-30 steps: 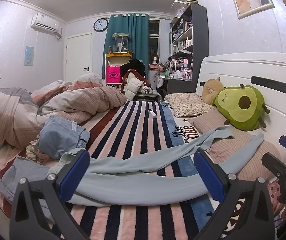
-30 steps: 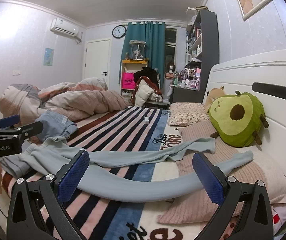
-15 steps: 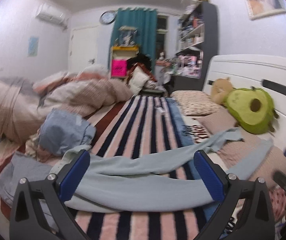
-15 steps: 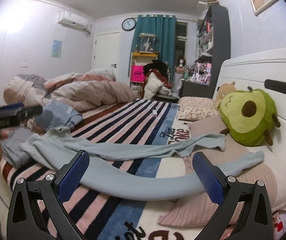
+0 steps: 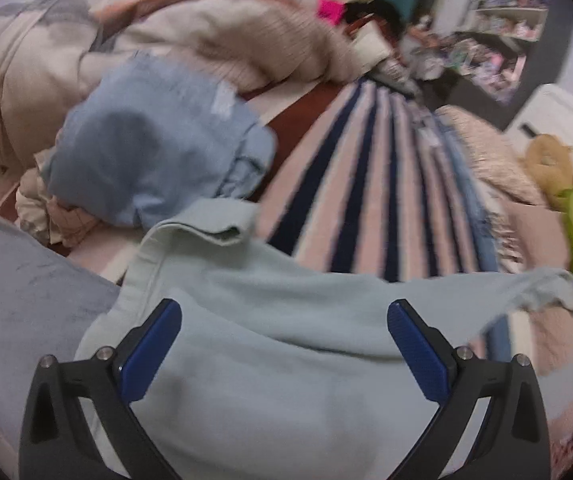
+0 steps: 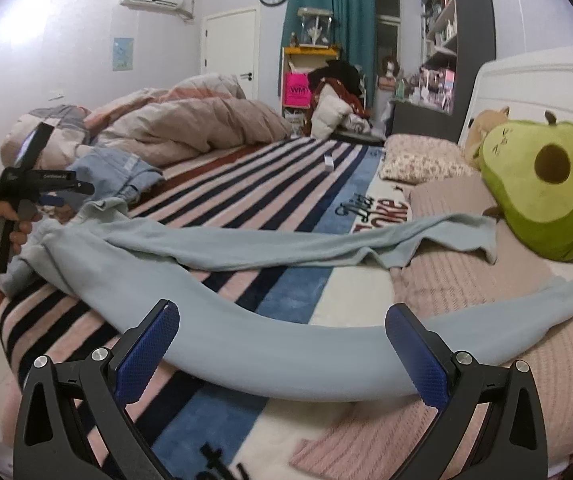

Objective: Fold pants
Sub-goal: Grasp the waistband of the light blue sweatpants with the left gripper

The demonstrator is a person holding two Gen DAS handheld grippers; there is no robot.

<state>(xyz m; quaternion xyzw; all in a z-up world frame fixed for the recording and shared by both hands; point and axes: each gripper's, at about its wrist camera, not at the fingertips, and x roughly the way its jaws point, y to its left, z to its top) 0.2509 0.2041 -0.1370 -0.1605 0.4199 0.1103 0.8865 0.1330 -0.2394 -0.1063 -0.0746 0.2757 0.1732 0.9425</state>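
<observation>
My left hand-held gripper (image 5: 284,344) hovers released over the pale-blue pants (image 5: 270,320), soft and limp; I'd pinch the thicker waistband (image 5: 190,226).

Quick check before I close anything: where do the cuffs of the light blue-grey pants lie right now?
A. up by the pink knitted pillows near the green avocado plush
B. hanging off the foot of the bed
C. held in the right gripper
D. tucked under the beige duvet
A: in the right wrist view both legs of the light blue-grey pants end on the pink knitted pillows beside the green avocado plush; the right gripper is open and holds nothing.
</observation>
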